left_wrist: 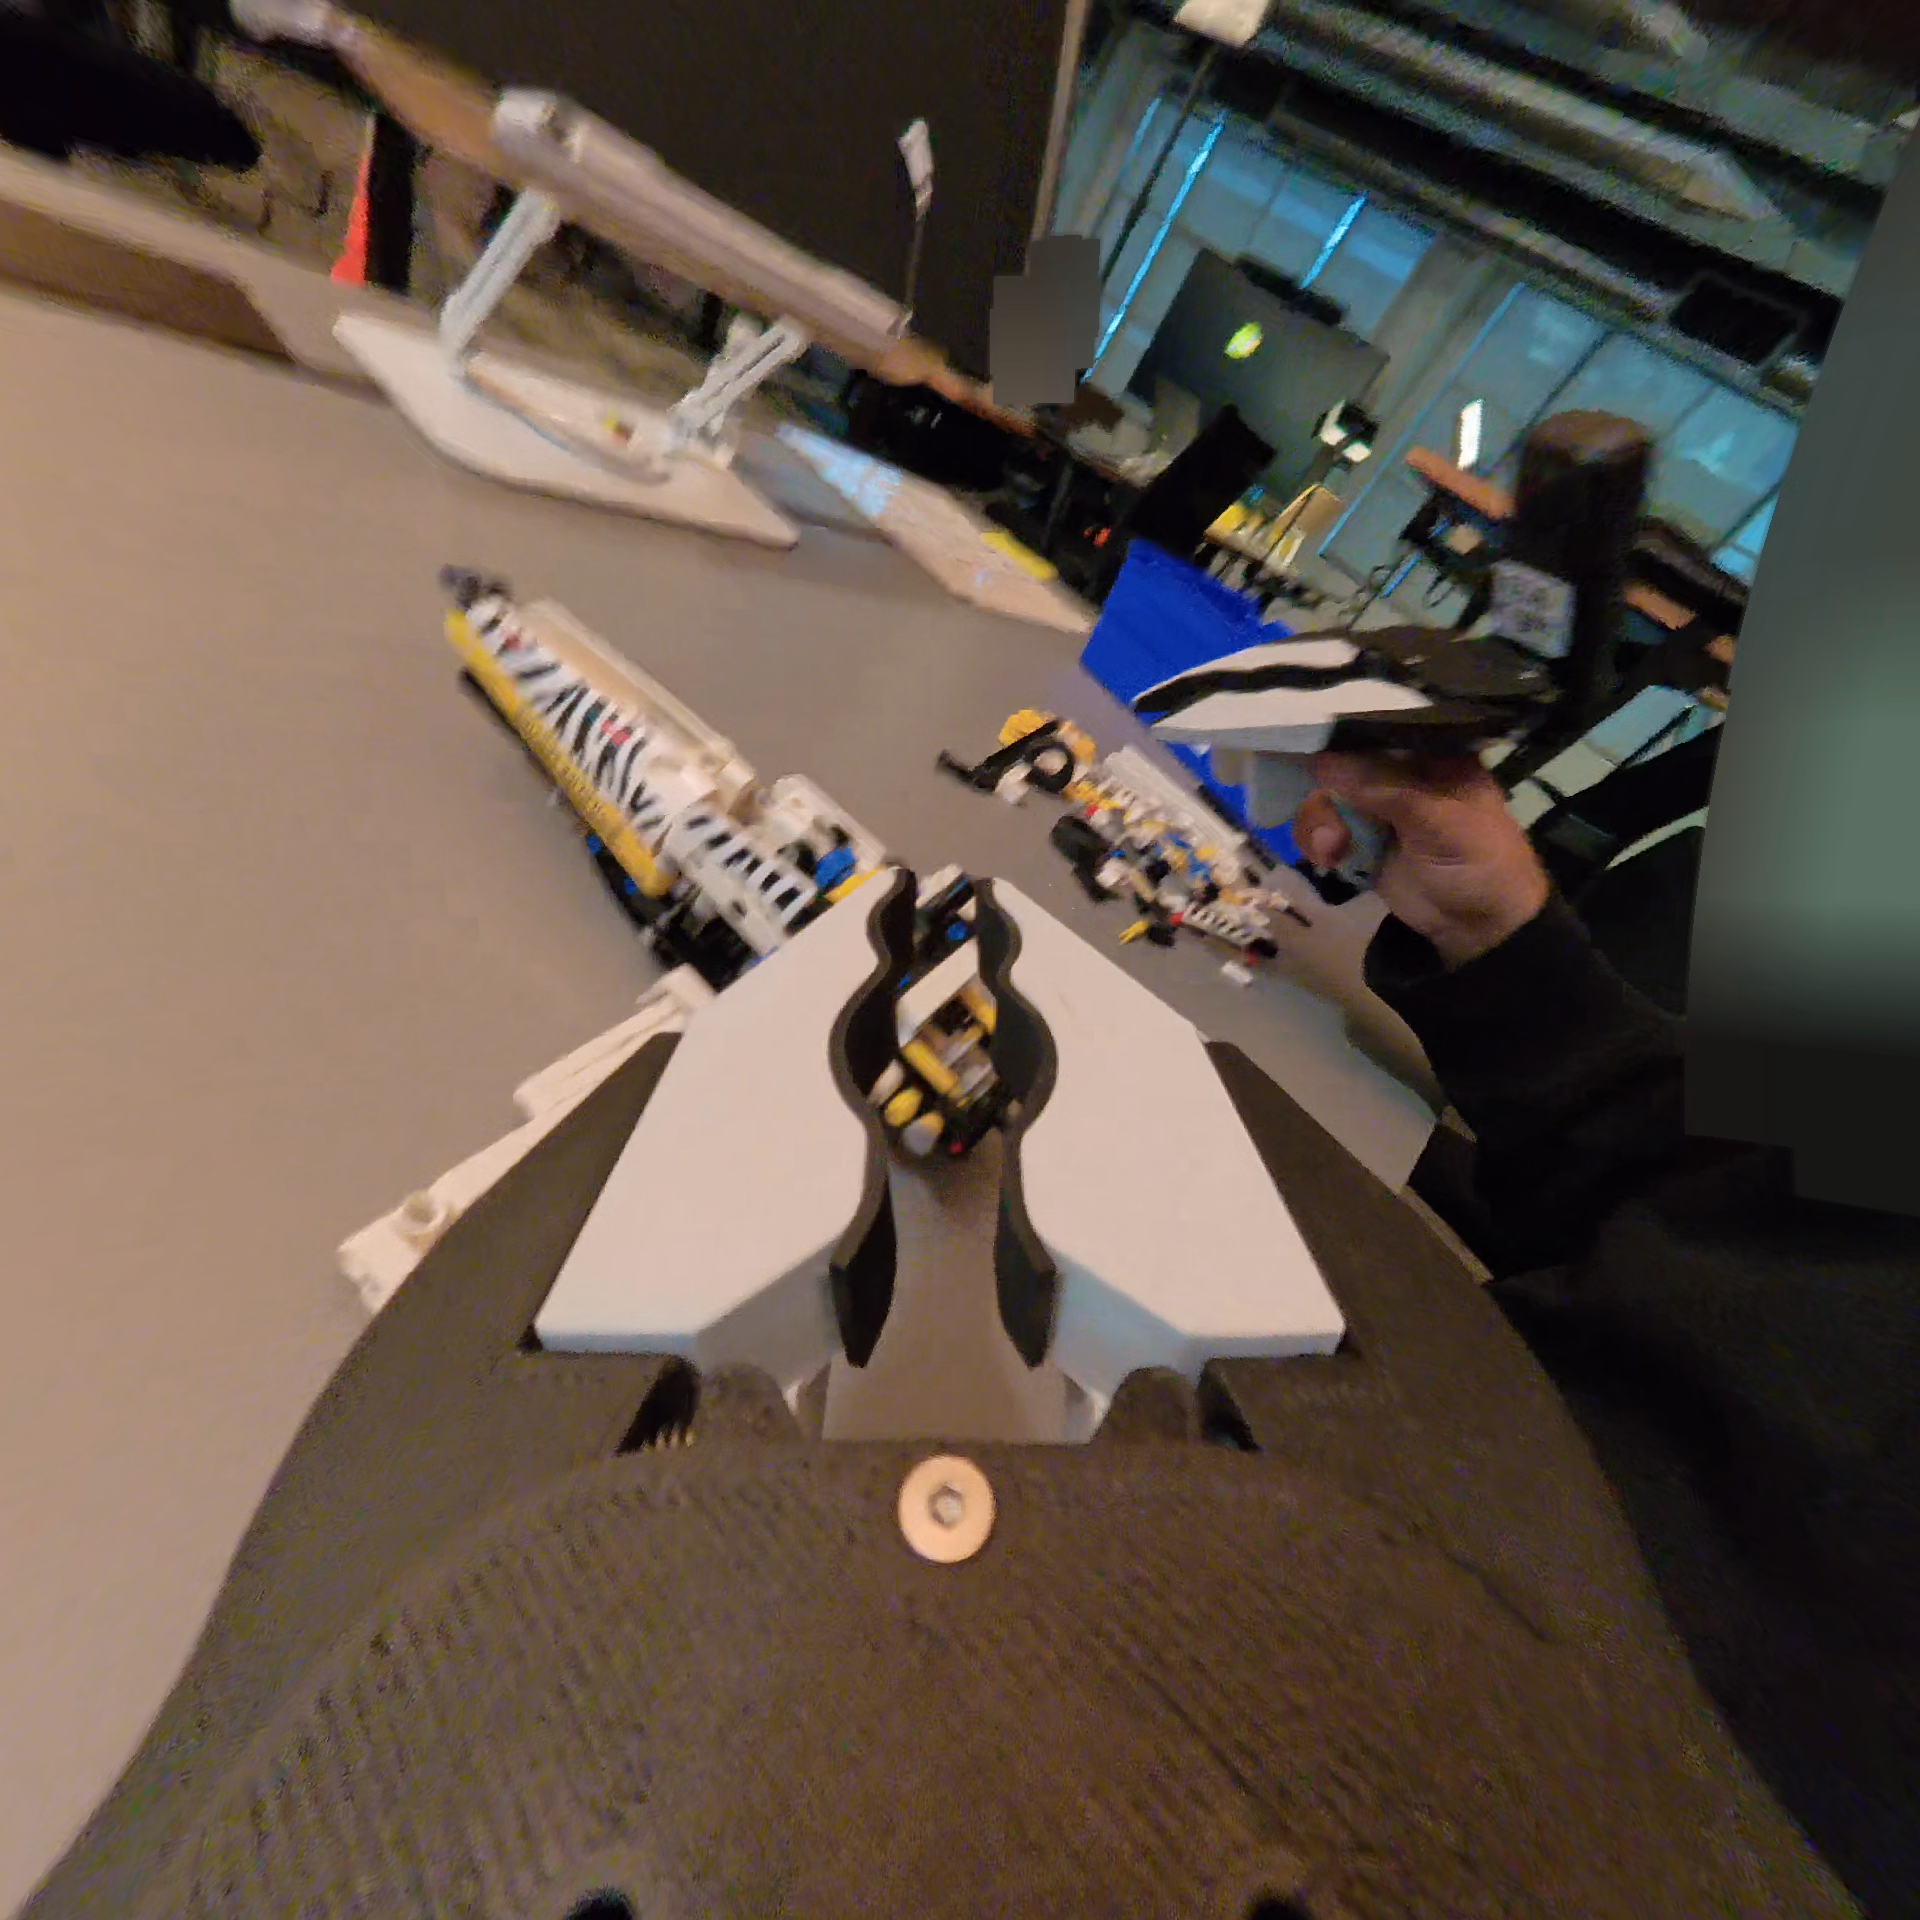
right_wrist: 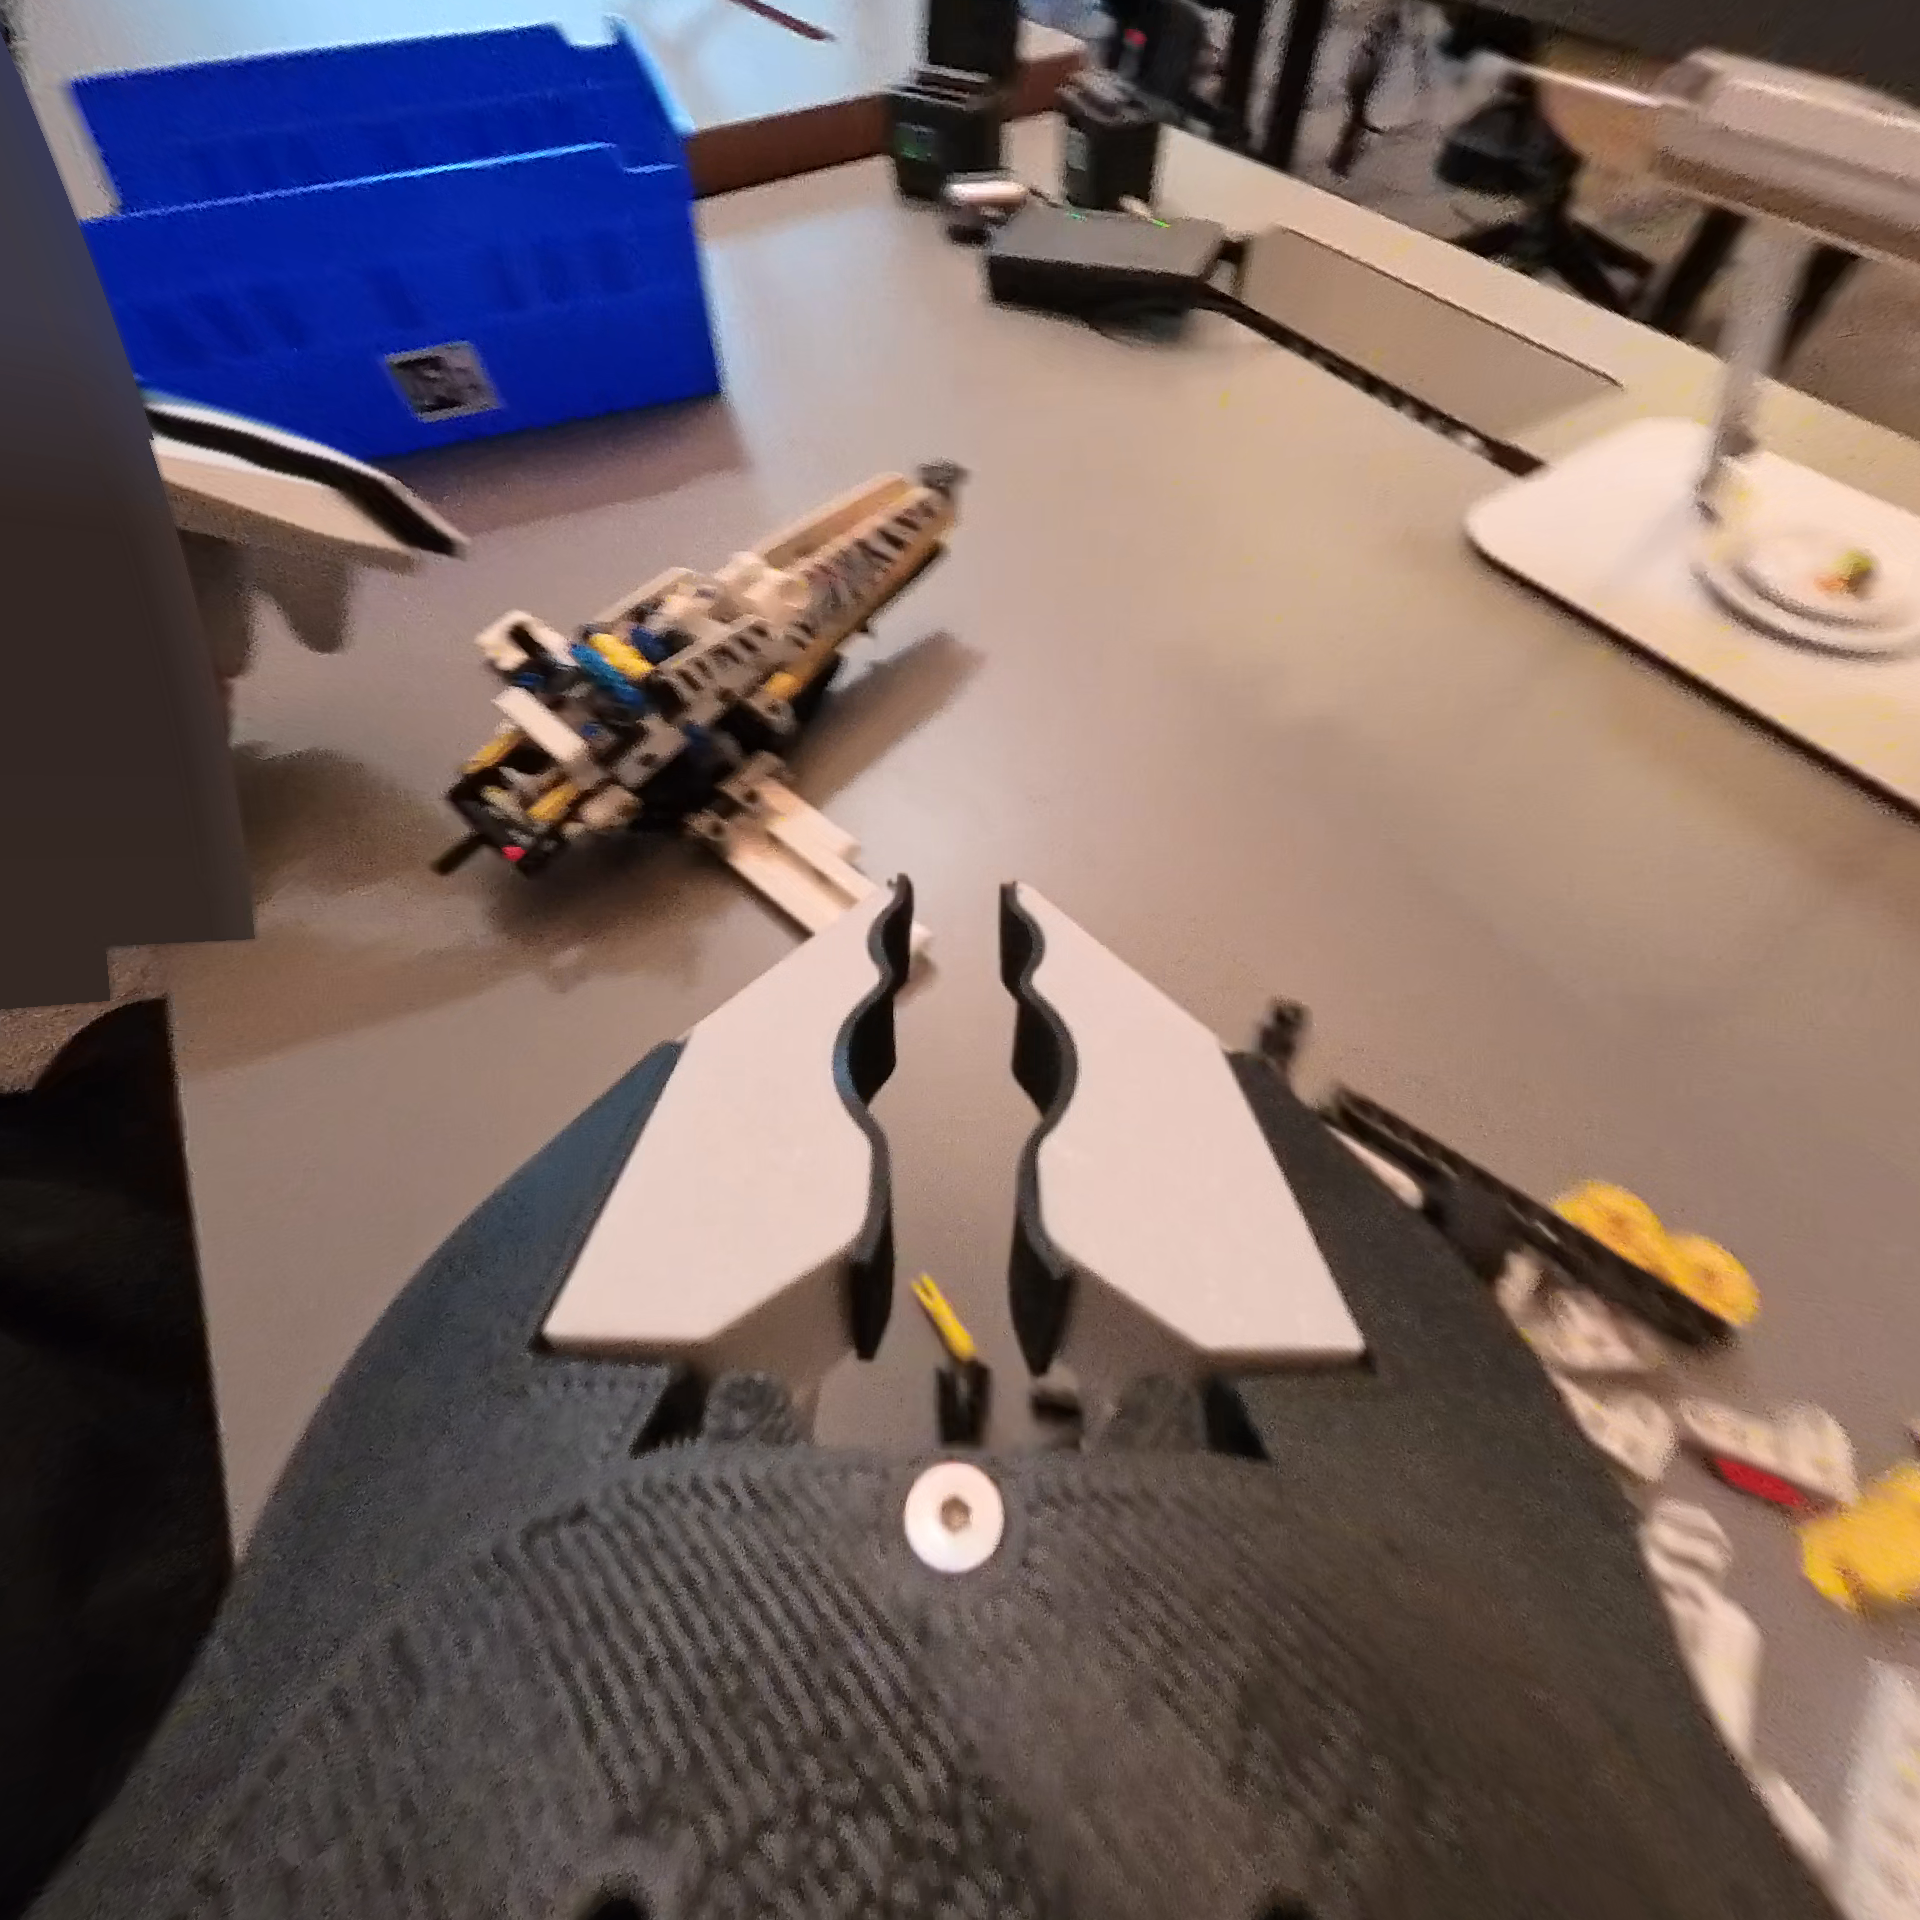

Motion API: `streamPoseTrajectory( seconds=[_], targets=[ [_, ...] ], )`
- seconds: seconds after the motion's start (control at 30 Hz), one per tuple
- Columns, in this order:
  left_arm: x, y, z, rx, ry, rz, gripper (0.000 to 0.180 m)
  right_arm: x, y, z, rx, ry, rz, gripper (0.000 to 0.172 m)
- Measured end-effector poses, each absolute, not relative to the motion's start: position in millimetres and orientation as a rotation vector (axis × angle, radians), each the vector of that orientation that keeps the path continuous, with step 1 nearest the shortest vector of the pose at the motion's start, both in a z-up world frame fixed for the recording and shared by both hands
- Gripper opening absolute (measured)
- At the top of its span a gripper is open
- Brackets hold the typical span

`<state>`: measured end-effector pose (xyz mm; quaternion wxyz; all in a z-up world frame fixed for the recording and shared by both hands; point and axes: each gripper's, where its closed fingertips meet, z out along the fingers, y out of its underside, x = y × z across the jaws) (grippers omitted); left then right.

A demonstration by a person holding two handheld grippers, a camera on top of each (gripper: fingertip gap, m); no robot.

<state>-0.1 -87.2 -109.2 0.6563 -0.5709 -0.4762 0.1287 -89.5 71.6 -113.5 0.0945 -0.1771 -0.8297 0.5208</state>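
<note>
On a grey table (right_wrist: 1351,831), the right gripper (right_wrist: 954,904) hovers with its fingers narrowly parted and empty, just beside the brick model (right_wrist: 665,686). The left gripper (left_wrist: 945,894), open a slit, grips nothing above the model's near end. The model is likely light, stiff and fragile, best held at its frame. A blue bin (right_wrist: 395,239) stands beyond.

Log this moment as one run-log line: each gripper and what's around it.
left gripper: jaws slightly apart over brick model end | right gripper: jaws open, empty, above table | blue bin behind
</note>
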Motion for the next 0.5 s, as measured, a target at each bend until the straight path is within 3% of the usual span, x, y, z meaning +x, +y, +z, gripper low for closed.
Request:
streamPoseTrajectory(
  seconds=[0.13, 0.5],
  targets=[
    [-2.3, -87.9, -140.3, -1.394, -1.202, 0.211, 0.01, -52.3, 24.2, -121.4, -0.298, -2.52, 1.612, 0.015],
    [-0.8, -92.7, -152.0, -1.279, -1.261, -0.006, 0.013, -17.8, -18.2, -154.6, -0.128, -2.655, 1.59, 0.018]
  ],
)
